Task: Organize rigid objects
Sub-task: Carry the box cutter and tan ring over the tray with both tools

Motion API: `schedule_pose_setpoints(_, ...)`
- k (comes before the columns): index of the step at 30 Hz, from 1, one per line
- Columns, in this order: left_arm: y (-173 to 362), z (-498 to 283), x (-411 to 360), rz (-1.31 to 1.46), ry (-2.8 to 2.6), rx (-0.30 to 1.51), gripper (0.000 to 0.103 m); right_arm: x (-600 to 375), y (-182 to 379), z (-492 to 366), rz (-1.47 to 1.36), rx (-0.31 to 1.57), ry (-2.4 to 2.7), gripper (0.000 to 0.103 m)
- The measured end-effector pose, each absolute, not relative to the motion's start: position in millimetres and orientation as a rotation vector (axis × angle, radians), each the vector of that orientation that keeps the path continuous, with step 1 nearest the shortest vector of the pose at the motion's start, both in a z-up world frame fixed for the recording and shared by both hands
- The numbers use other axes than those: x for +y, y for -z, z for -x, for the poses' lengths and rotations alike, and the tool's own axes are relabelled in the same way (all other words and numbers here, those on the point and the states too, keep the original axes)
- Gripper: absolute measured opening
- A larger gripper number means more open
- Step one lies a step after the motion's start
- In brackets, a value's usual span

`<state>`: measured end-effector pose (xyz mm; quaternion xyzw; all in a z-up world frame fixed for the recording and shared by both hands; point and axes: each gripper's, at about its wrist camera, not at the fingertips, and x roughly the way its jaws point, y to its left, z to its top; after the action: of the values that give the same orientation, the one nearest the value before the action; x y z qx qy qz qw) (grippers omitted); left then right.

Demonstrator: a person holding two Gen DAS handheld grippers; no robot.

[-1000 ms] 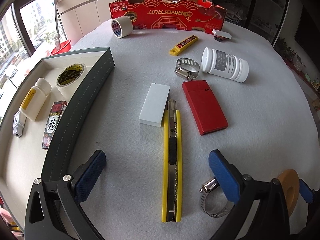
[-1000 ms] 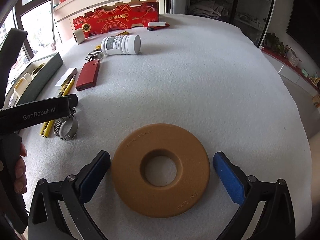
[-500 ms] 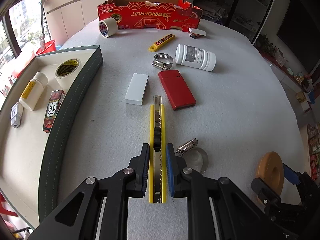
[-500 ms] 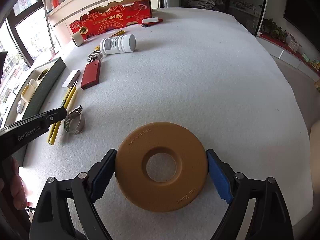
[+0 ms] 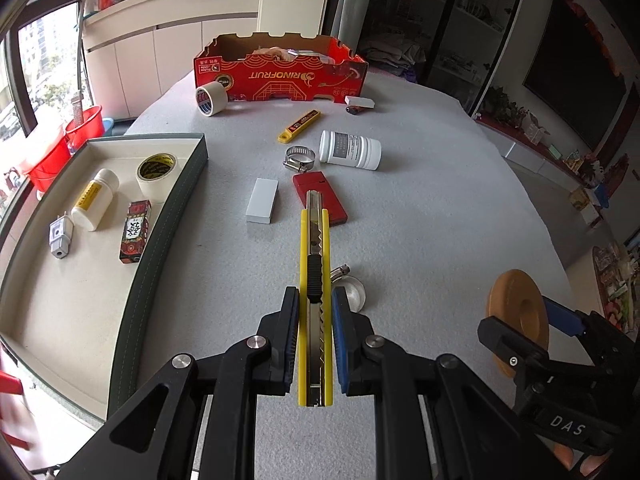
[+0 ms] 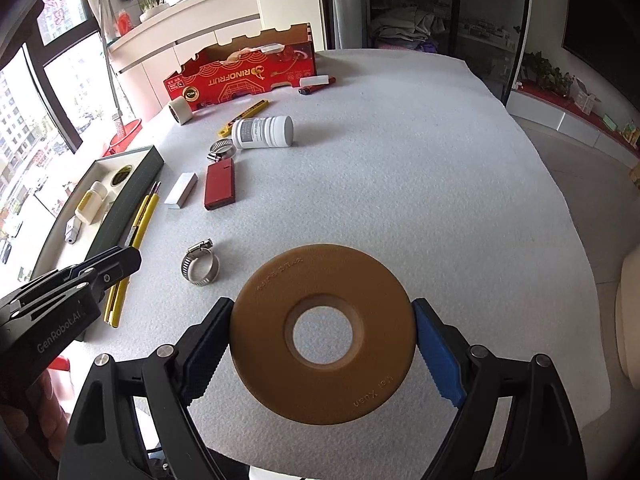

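My left gripper [image 5: 315, 300] is shut on a yellow utility knife [image 5: 314, 256] and holds it above the grey table, blade end pointing away. The knife also shows in the right wrist view [image 6: 138, 228]. My right gripper [image 6: 322, 320] is shut on a tan ring-shaped disc [image 6: 324, 336], lifted off the table; the disc shows at the right of the left wrist view [image 5: 516, 312]. A green-walled tray [image 5: 176, 216] on the left holds a tape roll [image 5: 157, 172], a small white bottle [image 5: 94, 200], a plug and a small box.
On the table lie a hose clamp [image 6: 200, 266], a red flat case [image 5: 320, 200], a white block [image 5: 262, 200], a second hose clamp [image 5: 300, 158], a white jar [image 5: 350, 150], a small yellow knife [image 5: 299, 126], a tape roll [image 5: 211, 98] and a red cardboard box [image 5: 280, 72].
My left gripper closed on the yellow knife and lifted it. My right gripper closed on the tan disc and raised it off the table.
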<state>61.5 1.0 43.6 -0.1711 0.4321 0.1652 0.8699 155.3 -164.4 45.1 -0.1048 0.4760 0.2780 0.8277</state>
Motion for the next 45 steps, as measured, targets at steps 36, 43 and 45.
schedule_pose_setpoints(36,-78.2,80.3,144.6,0.546,-0.687,0.658,0.017,19.2,-102.8,-78.7,0.408,0.907,-0.905,0.088)
schedule_pose_setpoints(43,-75.7,99.4,174.5,0.567,-0.772,0.649,0.017,54.6,-105.0,-70.8,0.421,0.908,-0.967,0.088)
schedule_pose_setpoints(45,-74.2,101.1,179.5,0.569,-0.785,0.653,0.017,62.4,-104.1,-70.3,0.427,0.908,-0.978,0.088)
